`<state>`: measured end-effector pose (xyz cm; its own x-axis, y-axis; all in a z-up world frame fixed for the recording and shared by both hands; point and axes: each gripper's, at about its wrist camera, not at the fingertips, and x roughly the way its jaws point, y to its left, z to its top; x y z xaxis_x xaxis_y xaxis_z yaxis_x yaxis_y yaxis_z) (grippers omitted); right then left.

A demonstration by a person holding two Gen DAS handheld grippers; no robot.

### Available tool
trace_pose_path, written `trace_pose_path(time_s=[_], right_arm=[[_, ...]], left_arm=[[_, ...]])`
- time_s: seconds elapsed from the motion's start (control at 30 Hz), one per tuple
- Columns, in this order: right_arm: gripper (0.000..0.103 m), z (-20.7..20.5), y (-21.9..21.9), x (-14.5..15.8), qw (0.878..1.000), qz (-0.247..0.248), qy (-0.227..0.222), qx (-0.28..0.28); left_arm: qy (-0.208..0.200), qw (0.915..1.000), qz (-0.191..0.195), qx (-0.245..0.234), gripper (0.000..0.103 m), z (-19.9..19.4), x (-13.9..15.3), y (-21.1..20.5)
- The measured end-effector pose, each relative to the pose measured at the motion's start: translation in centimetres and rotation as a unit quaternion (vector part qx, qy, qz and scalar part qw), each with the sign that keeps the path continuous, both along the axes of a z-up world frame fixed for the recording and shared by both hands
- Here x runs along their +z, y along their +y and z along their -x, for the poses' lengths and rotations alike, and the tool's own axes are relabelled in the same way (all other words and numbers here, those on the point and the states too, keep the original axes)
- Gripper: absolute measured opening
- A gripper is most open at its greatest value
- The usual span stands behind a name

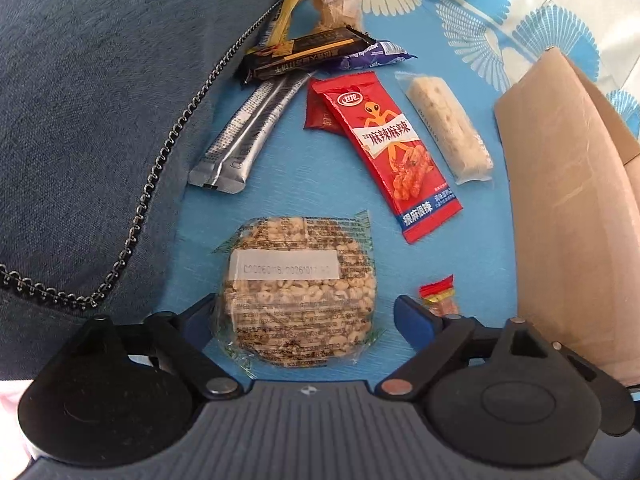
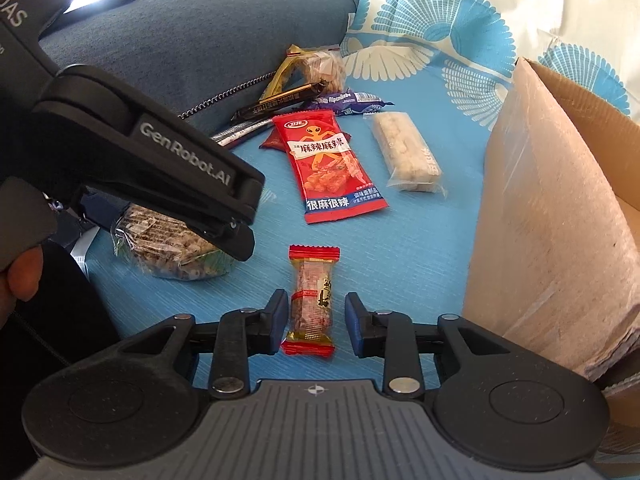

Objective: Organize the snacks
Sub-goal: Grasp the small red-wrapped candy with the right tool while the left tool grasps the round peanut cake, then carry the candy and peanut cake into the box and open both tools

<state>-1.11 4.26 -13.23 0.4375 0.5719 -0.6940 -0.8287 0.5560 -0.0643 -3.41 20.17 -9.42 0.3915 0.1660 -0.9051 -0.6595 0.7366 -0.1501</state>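
Note:
Snacks lie on a blue sheet [image 1: 460,256]. A round puffed-grain cake in clear wrap [image 1: 298,292] lies between the open fingers of my left gripper [image 1: 308,316]; it also shows under that gripper in the right wrist view [image 2: 172,252]. A small red-ended candy [image 2: 312,300] lies between the open fingers of my right gripper [image 2: 316,322]; it also shows in the left wrist view [image 1: 440,296]. Further off lie a red spicy snack pack [image 1: 394,152] [image 2: 332,168], a pale rice bar [image 1: 448,128] [image 2: 404,152], a silver stick pack [image 1: 244,136] and dark bars [image 1: 304,54].
A brown cardboard box [image 1: 572,216] [image 2: 552,216] stands at the right, its opening partly visible. A blue-grey cushion with a zip [image 1: 80,120] [image 2: 192,52] borders the left and back. The left gripper's body [image 2: 160,160] crosses the right wrist view's left side.

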Motion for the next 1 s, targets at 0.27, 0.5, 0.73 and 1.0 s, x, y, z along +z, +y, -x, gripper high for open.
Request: trace_pose_path(time_s=[0.27,0.5,0.73,1.0], right_arm=[[0.020,0.0,-0.3,0.0,1.000,0.013,-0.020,-0.012],[0.019,-0.3,-1.3,0.3,0.999,0.008,-0.018,-0.028],[0.019,1.5,-2.6,2.2,0.999,-0.022,-0.042,-0.019],[0.018,3.7,-4.9,6.5,0.994,-0.058,-0.086,-0.035]], left_arm=[[-0.006,0.9998,-0.018,0.002,0.083,0.1,0.3,-0.3],[-0.066,0.9978,0.006,-0.003,0.083,1.6,1.3,0.0],[-0.125,0.9916,0.023,-0.020,0.083,3.3,2.6,-0.1],[-0.200,0.9791,0.019,-0.034,0.083,5.5,4.3,-0.7]])
